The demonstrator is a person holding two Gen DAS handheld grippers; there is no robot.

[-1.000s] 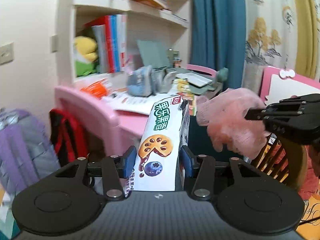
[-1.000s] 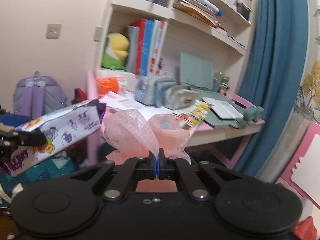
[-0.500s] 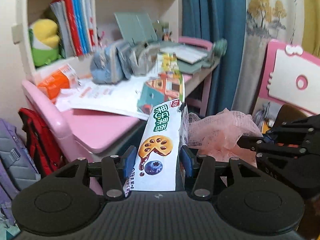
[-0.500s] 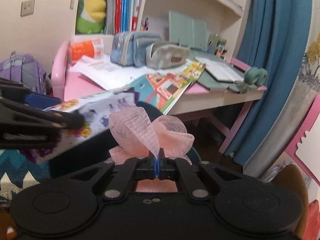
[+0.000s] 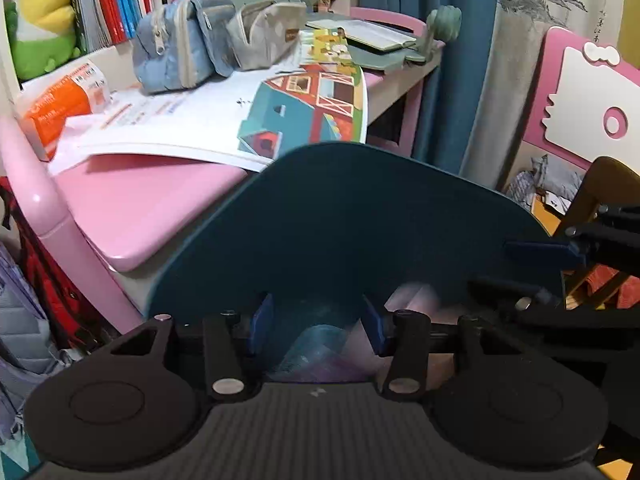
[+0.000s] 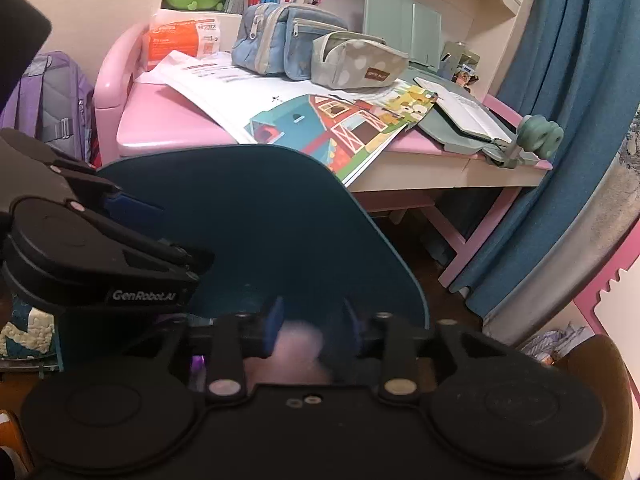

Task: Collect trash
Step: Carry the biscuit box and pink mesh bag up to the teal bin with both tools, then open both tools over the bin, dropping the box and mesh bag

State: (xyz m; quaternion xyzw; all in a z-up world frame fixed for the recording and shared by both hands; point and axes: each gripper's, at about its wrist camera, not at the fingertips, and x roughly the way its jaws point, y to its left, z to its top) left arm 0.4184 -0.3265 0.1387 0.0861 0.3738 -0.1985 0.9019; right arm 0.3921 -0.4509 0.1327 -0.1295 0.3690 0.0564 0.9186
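Observation:
Both grippers hang over a dark blue bin (image 5: 360, 220), which also fills the middle of the right wrist view (image 6: 260, 216). My left gripper (image 5: 316, 328) is open; the snack box (image 5: 320, 356) shows as a blur below its jaws, falling into the bin. My right gripper (image 6: 312, 324) is open; the pink foam net (image 6: 298, 344) is a blurred pink shape just below its fingers and also shows in the left wrist view (image 5: 412, 300). The left gripper body (image 6: 92, 256) is at the left of the right wrist view.
A pink desk (image 5: 136, 204) stands behind the bin with papers, a picture book (image 6: 328, 128), blue and grey pencil cases (image 6: 288, 40) and an orange pack (image 5: 60, 104). A purple backpack (image 6: 52, 104) is at left, blue curtain (image 6: 560, 120) at right, wooden chair (image 5: 600, 200) beside.
Both grippers moved down over the blue bin and opened. The snack box left the left gripper and the pink net left the right one; both are dropping into the bin.

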